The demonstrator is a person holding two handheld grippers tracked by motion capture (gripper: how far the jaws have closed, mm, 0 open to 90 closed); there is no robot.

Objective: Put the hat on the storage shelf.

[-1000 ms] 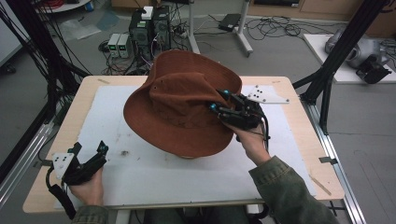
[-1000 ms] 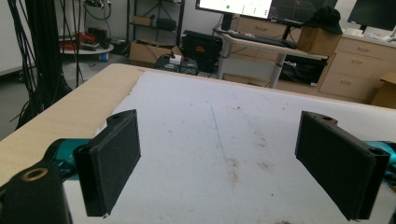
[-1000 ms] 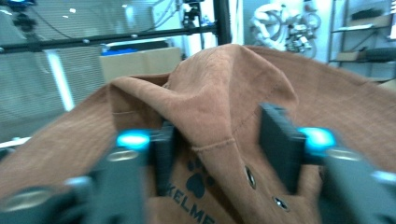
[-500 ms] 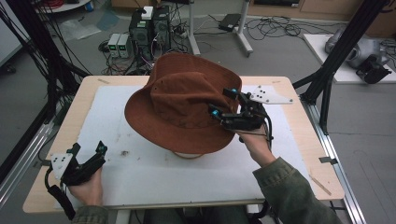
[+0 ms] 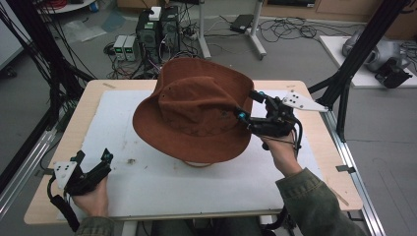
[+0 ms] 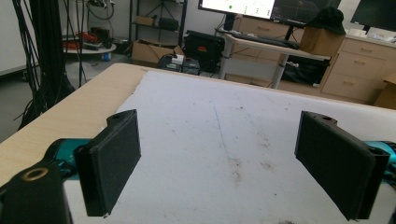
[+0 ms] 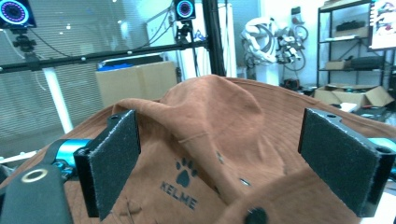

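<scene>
Grey floor [image 5: 305, 54], tangled cables [image 5: 290, 27]

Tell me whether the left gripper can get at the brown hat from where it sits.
Probably yes. The left gripper rests at the near left corner with its fingers open, and only bare white mat lies between it and the brown hat, though it would need a fair reach.

Dim, flat room light in the high view, slightly soft and grainy. Hat [image 5: 196, 113] casts a soft shadow on the white mat [image 5: 162, 182]. Right gripper view has a cold bluish cast with bright window glare behind; near jaws blurred.
</scene>
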